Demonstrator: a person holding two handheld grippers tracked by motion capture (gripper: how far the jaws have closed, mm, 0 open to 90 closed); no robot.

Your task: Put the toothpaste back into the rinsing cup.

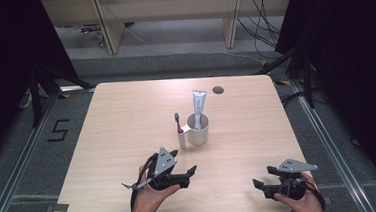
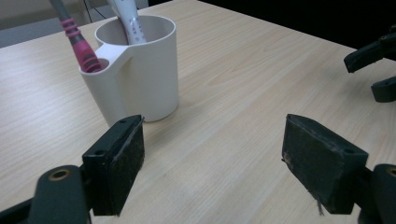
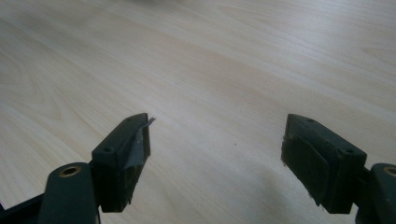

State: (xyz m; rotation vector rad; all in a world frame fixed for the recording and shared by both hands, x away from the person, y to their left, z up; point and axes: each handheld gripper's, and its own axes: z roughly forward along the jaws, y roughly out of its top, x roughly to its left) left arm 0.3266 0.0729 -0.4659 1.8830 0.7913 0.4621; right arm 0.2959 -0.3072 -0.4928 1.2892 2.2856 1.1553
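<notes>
Cup (image 1: 198, 130) stands at the middle of the high view, toothbrush (image 1: 178, 122) in its side slot, tube (image 1: 199, 107) inside; my left gripper (image 1: 190, 172) sits below it, jaws apart and empty. My right gripper (image 1: 263, 177) waits lower right, also wide and empty.

Left gripper view: cup (image 2: 137, 70) upper left; I should swing left to centre it.

Right gripper view: bare table (image 3: 210, 56).
</notes>
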